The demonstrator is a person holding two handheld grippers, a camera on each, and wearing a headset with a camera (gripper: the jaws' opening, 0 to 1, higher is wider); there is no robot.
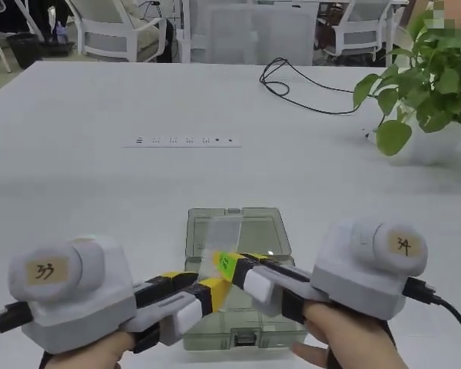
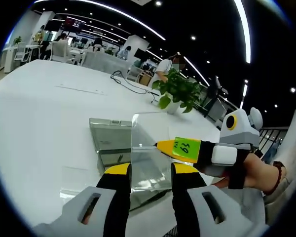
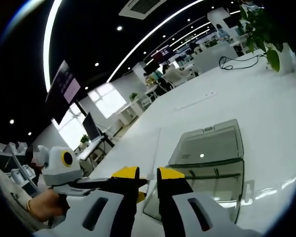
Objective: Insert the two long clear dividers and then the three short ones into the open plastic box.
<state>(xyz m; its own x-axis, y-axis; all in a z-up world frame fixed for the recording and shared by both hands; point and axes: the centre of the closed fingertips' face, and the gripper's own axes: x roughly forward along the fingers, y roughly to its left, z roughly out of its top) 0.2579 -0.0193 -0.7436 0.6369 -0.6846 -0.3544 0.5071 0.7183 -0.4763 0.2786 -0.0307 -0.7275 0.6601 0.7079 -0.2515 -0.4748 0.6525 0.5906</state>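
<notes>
The open clear plastic box (image 1: pixel 280 327) lies at the table's near edge, with its lid (image 1: pixel 234 223) folded back flat behind it. A clear divider (image 1: pixel 219 244) is held upright above the box between both grippers. In the left gripper view the divider (image 2: pixel 150 163) stands between the jaws of my left gripper (image 2: pixel 150 170), which is shut on its side edges. My right gripper (image 2: pixel 160 144) comes in from the right and pinches its face. The right gripper view shows the divider (image 3: pixel 159 143) edge-on between the nearly closed jaws of my right gripper (image 3: pixel 147 173). The box (image 3: pixel 207 173) lies beyond.
A potted plant (image 1: pixel 430 84) stands at the right. A black cable (image 1: pixel 307 88) loops across the far table, and a flat white strip (image 1: pixel 183 141) lies mid-table. Faint clear pieces (image 2: pixel 81 177) rest on the table left of the box. White chairs (image 1: pixel 115 31) line the far side.
</notes>
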